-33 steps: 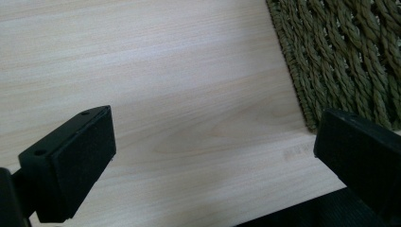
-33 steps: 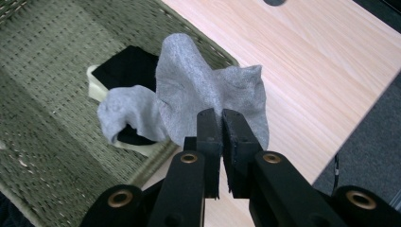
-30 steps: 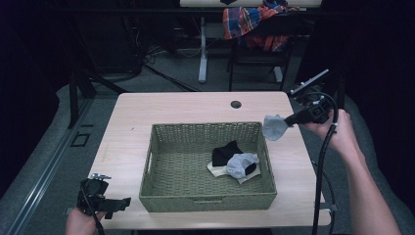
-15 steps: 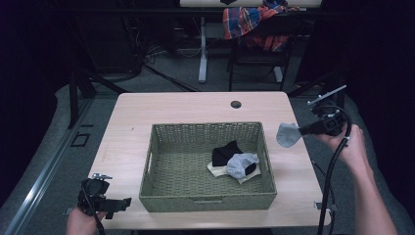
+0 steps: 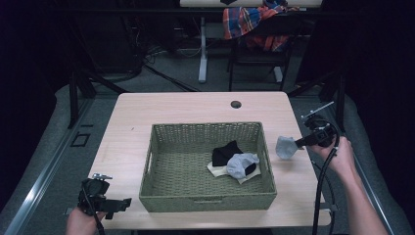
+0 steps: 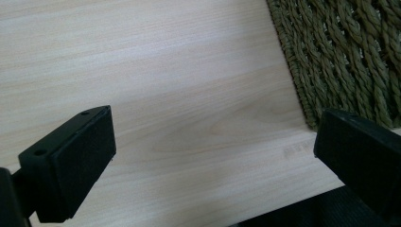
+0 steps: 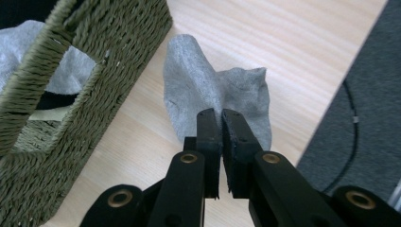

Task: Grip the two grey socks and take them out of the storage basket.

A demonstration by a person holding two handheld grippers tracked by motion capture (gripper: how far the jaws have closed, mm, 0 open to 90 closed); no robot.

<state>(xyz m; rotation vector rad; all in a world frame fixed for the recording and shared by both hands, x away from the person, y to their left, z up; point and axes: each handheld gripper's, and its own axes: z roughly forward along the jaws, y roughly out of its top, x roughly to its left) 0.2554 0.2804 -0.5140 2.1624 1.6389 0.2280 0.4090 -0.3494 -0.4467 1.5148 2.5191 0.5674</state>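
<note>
**Right tongs clamped on grey sock beside basket**

Plainly, the right gripper [image 5: 299, 143] sat at the right middle of the high view, its 2 jaws clenched on a grey sock [image 5: 285, 147]. In the right gripper view the jaws met at the frame's centre with the sock [image 7: 198, 90] pinched between them, its cloth fanning upward toward the top middle. The sock hung low over the light wooden table [image 5: 171, 110], just beside the right wall of the green woven basket [image 5: 151, 161], outside it. Whether the cloth touched the tabletop could not be told.

Inside the basket, toward its right side, lay a small heap: a black sock [image 5: 225, 152], a pale grey sock [image 5: 241, 164] and a cream piece under them.

The left gripper [image 5: 110, 204] rested at the lower left of the high view, near the basket's front left corner. Its jaws stood released and wide apart in the left gripper view, nothing between them but bare tabletop [image 6: 179, 94], with the basket's weave [image 6: 340, 52] at the upper right.
</note>
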